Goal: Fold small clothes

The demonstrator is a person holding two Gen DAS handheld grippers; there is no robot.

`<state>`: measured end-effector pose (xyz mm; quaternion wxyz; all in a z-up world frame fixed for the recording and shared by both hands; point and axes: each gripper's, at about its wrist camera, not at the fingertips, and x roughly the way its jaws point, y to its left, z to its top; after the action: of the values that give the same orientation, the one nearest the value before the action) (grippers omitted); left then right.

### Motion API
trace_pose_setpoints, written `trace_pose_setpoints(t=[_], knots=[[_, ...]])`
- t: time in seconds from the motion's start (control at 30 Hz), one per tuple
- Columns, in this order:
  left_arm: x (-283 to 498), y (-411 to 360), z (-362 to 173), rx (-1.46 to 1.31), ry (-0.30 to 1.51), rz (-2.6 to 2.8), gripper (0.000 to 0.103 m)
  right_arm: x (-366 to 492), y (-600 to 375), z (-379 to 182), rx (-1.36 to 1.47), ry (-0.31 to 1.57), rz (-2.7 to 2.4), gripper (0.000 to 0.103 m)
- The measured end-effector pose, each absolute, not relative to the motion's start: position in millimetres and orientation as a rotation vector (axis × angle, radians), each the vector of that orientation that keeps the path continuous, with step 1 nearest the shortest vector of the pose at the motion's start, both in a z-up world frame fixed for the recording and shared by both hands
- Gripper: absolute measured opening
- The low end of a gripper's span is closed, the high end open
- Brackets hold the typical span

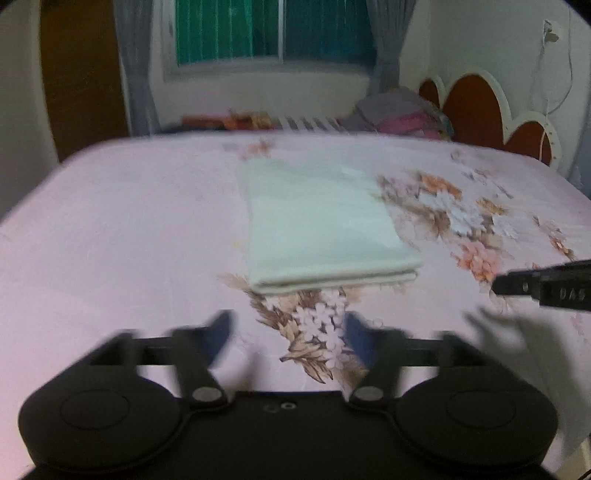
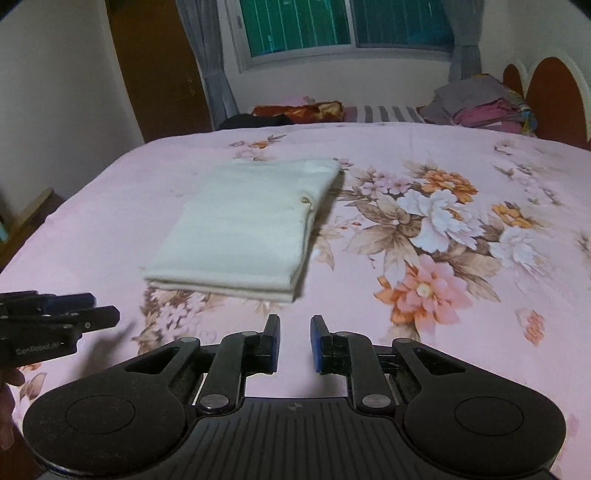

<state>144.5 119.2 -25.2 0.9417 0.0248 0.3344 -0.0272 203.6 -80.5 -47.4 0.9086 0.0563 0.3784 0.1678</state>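
A small cream-white garment (image 1: pixel 321 221) lies folded into a flat rectangle on the pink floral bedsheet (image 1: pixel 110 221); it also shows in the right wrist view (image 2: pixel 247 229). My left gripper (image 1: pixel 288 332) is open and empty, held just short of the garment's near edge; it is motion-blurred. It also shows at the left edge of the right wrist view (image 2: pixel 92 310). My right gripper (image 2: pixel 294 332) is open with a narrow gap, empty, just in front of the garment's near right corner. Its tip shows at the right edge of the left wrist view (image 1: pixel 517 282).
The bed (image 2: pixel 461 177) fills the view. A pile of folded clothes (image 2: pixel 480 103) lies at the far right by the red and white headboard (image 2: pixel 554 96). More fabric items (image 2: pixel 295 110) lie along the far edge. A window with grey curtains (image 2: pixel 347 26) stands behind.
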Motion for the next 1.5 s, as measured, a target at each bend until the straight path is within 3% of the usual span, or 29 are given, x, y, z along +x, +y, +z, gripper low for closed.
trace_pose_setpoints(t=[0.03, 0.1, 0.13, 0.8, 1.5], knots=[[134.0, 114.6, -19.2, 0.068, 0.645, -0.031, 0.103, 197.1, -79.8, -45.0, 0.094, 0.781, 0.324, 0.018], [120.9, 109.5, -9.4, 0.085, 0.601, 0.001, 0.103, 185.7, -82.1, -42.5, 0.084, 0.771, 0.282, 0.068], [116.3, 107.2, -5.2, 0.085, 0.606, 0.001, 0.103, 179.0, -85.2, -40.9, 0.096, 0.748, 0.254, 0.102], [0.0, 92.5, 41.1, 0.011, 0.505, 0.019, 0.103, 51.2, -100.1, 16.5, 0.098, 0.639, 0.233, 0.103], [-18.0, 77.8, 56.5, 0.014, 0.46, -0.019, 0.103, 20.9, -102.3, 45.9, 0.069, 0.567, 0.257, 0.103]])
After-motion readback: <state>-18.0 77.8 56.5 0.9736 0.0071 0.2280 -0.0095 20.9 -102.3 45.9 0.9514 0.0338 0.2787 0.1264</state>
